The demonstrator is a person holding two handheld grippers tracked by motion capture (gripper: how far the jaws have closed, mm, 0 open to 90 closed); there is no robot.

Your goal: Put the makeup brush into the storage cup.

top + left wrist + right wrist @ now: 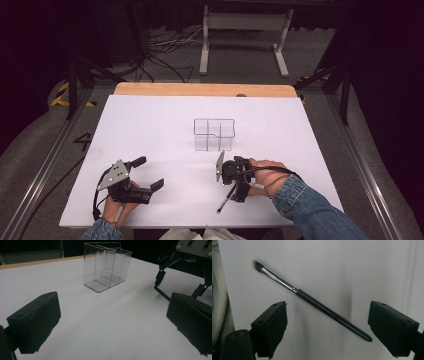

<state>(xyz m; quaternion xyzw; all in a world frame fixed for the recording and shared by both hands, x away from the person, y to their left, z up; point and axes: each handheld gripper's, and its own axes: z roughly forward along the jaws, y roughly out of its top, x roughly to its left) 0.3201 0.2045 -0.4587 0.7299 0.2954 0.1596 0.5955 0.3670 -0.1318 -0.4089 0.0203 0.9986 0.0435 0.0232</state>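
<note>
A black-handled brush [312, 298] with a silver ferrule and dark bristles lies on the white table [150, 130]. My right gripper [328, 327] is open and points down over it, one jaw on each side of the handle, neither touching. From above, the brush [226, 198] pokes out below the right gripper [235, 192], near the front edge. A clear plastic organizer [214, 134] with several compartments stands empty at mid-table, just beyond that gripper. My left gripper [150, 173] rests open at the front left with nothing between its jaws. It faces the organizer [106, 265] and the brush [162, 293].
A wooden strip [200, 89] borders the table's far edge. Beyond it are floor cables [165, 55] and a white stand frame [245, 30]. Metal rails [45, 170] run along both sides. A denim sleeve [310, 205] comes in at the bottom right.
</note>
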